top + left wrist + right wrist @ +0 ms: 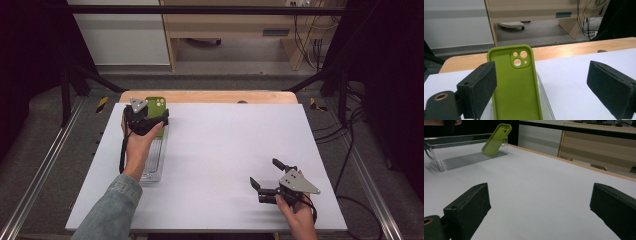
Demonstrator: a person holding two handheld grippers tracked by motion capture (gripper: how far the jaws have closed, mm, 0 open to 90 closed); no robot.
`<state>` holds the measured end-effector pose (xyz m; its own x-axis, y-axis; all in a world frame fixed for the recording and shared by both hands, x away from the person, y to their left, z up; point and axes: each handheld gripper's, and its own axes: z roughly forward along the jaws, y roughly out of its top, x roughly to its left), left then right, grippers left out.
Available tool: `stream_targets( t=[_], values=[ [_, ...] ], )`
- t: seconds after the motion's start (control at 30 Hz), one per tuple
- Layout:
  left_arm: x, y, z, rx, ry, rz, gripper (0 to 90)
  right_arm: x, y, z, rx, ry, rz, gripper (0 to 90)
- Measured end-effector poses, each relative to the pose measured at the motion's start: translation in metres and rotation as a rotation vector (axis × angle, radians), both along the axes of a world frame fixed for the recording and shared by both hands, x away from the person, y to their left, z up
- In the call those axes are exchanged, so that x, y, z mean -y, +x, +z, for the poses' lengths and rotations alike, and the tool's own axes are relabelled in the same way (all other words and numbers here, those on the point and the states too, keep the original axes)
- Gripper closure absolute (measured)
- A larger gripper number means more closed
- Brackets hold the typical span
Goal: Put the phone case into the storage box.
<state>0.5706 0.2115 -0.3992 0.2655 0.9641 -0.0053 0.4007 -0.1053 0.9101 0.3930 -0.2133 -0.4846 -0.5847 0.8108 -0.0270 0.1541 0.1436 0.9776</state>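
A lime-green phone case [515,82] stands tilted in a clear plastic tray [152,162], leaning on the tray's far end wall with its camera cutouts at the top. My left gripper [147,113] hovers over that far end, open wide. The case [156,105] sits between the jaws, close to the left pad [480,87] and far from the right one. My right gripper [265,173] rests low near the table's front right, open with nothing between its jaws. It looks across the table toward the case [496,138] and tray [461,160].
A white board [225,150] covers the wooden table [210,96]. Beyond the far edge are the floor, a wooden cabinet [235,30] and hanging cables [310,35]. Metal rails [45,165] run along both sides.
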Motion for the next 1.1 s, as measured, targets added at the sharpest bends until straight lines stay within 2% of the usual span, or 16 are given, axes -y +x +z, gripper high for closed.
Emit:
stream_targets(
  t=[0.33, 1.1],
  values=[
    [0.012, -0.006, 0.002, -0.007, -0.007, -0.046, 8.6, 0.0, 0.0, 0.0, -0.016, -0.002, -0.009, 3.2],
    [0.046, -0.029, 0.011, 0.016, -0.043, -0.17, 8.3, 0.002, 0.003, 0.0, -0.087, -0.015, -0.042, 3.2]
  ],
)
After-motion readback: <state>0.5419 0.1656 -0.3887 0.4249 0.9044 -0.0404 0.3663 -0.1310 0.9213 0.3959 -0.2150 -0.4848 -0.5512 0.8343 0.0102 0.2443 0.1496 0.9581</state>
